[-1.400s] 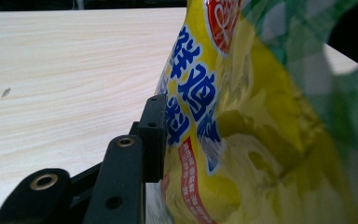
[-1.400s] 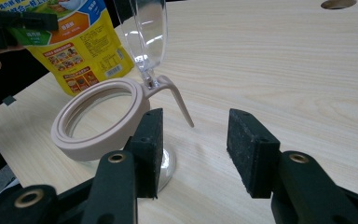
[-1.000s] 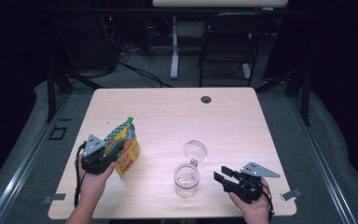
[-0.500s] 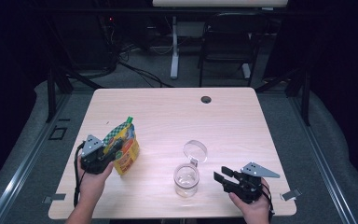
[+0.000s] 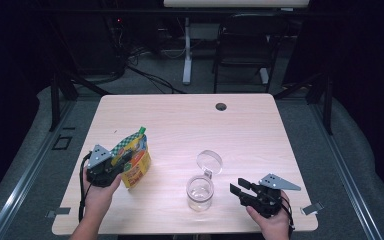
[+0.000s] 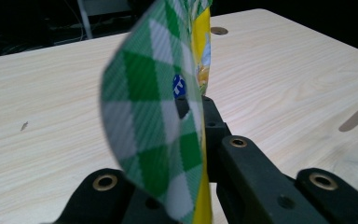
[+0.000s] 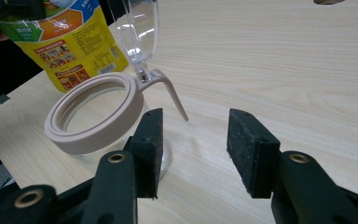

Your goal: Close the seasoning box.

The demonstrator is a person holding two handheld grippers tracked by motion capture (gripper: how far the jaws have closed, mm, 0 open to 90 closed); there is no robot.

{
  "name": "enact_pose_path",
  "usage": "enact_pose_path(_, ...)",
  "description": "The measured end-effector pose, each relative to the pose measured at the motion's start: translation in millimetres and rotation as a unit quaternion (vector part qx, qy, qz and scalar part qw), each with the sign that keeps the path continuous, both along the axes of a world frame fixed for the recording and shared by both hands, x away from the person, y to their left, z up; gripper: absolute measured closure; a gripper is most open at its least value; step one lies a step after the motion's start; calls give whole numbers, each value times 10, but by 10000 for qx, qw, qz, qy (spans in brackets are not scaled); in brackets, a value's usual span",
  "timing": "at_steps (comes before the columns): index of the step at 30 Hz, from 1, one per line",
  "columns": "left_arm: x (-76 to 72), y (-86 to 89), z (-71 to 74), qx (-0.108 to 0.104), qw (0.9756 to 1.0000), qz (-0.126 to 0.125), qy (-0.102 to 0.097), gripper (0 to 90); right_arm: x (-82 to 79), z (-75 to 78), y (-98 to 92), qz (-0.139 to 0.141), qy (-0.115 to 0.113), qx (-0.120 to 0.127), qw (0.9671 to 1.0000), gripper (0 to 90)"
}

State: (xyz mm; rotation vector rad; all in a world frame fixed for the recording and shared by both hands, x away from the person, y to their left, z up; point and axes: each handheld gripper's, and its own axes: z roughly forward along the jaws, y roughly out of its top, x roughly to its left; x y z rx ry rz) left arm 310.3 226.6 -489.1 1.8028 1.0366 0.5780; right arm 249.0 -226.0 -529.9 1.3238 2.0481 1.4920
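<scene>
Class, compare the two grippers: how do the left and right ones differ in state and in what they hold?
The left gripper is shut on the yellow and green snack pouch, holding it upright off the table; the right gripper is open and holds nothing, beside the clear jar. Both are black and hand-held, each carrying a grey plate.

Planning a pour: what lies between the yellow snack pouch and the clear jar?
Bare wood: in the high view, only light wooden table separates yellow snack pouch and clear glass jar.

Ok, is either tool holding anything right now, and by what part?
The left tool is clamped on the snack pouch by its green checkered top edge. The right tool is open and holds nothing, beside the jar.
</scene>
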Motion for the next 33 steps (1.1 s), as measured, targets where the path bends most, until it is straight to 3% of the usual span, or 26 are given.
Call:
enact_pose_path(10,-77,-150,39,-132,9990,-426,8,899,4,1,-6,-4,5,8,10000,559)
enact_pose_path(17,-160,-322,33,-1,9963,-862,57,899,8,5,-9,13,7,7,10000,559)
enact_pose_path(19,-180,-344,29,-56,9953,-967,64,898,11,7,-8,19,12,10,10000,558)
enact_pose_path(26,-241,-319,32,-195,9904,-1356,175,897,29,12,-5,46,0,0,10000,559)
enact_pose_path(30,-273,-266,28,-233,9902,-1368,173,897,45,11,11,65,-6,34,10000,558)
enact_pose_path(33,-295,-250,32,-140,9899,-1405,136,896,57,14,28,100,4,12,9999,558)
